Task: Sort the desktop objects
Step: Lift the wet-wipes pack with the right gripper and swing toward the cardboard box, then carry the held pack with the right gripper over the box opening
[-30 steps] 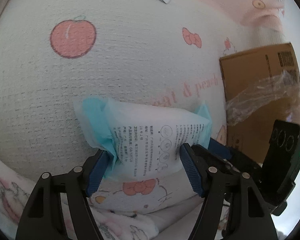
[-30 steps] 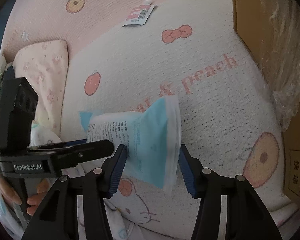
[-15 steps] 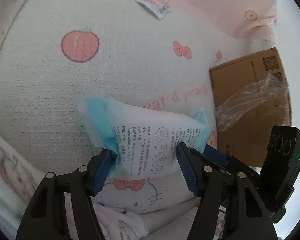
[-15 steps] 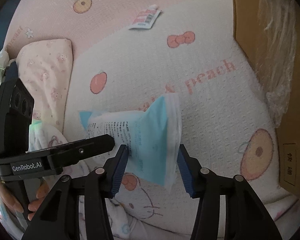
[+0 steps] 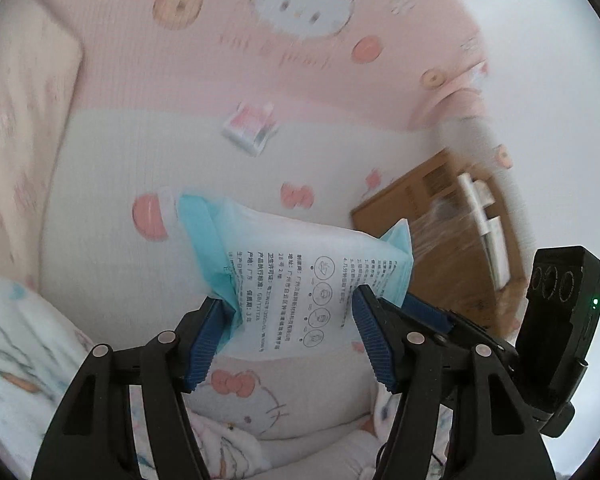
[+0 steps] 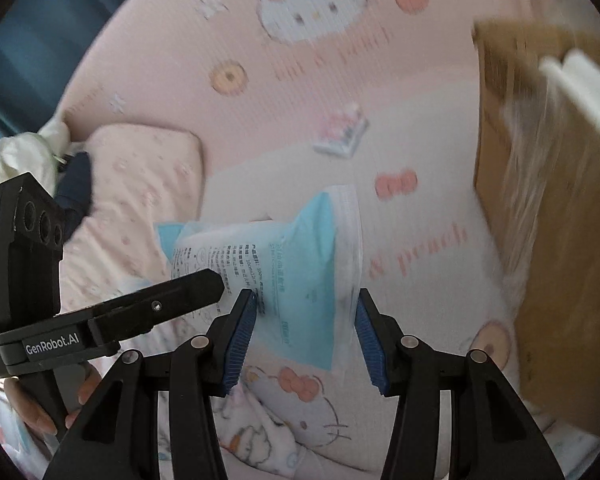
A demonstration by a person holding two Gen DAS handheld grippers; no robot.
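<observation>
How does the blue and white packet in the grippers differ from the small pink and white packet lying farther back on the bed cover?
The blue and white packet is held up off the cover, shut in both the left gripper and the right gripper; the small pink and white packet lies loose on the bed cover, untouched. The first looks larger, with readable black print; the second is blurred. Both are soft flat packets.
</observation>
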